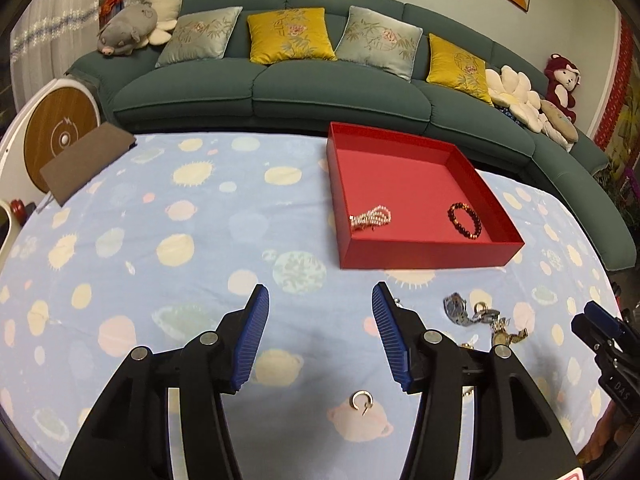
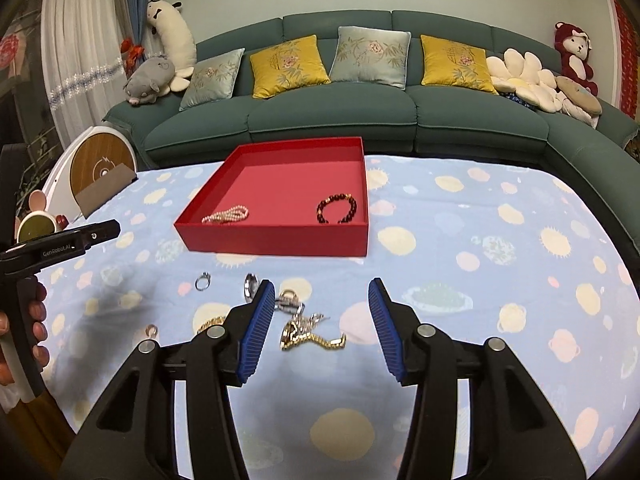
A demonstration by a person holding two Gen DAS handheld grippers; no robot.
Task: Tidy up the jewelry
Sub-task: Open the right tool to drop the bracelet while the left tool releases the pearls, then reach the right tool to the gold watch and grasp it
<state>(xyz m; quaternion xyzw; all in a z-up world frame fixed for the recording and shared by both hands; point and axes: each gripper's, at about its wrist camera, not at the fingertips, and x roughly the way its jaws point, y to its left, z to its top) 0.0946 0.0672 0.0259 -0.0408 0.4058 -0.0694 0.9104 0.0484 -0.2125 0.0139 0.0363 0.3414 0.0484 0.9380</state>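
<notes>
**Both grippers open over the loose jewelry, tray part-filled**

My left gripper [image 1: 318,300] hangs over the planet-print cloth [image 1: 160,208] with its blue pads spread apart and nothing between them. A small gold ring [image 1: 362,400] lies on the cloth below the gap, closer to me than the fingertips and touching neither pad.

My right gripper [image 2: 322,294] is also parted, roughly halfway, and grips nothing. Between its fingers, lying on the cloth, is a gold watch [image 2: 310,336] with its link band trailing to the right. Just beyond it, near my left pad, is a tangle of silver pieces [image 2: 286,300]; I cannot tell how many pieces are in it. A silver ring [image 2: 203,281] sits apart to the left, and a little gold ring [image 2: 151,330] lies nearer me on the same side. More gold links [image 2: 210,323] peek out behind my left finger, mostly hidden.

The red tray [image 2: 276,240] stands on the cloth beyond the pile, in front of the green sofa [image 2: 332,120]. Inside it, near the front wall, a pearl strand [image 2: 226,215] lies at the left and a dark red bead bracelet [image 2: 337,209] at the right, well apart from each other.

In the right wrist view, my hand [image 2: 34,320] holding the left gripper's handle shows at the left edge.
</notes>
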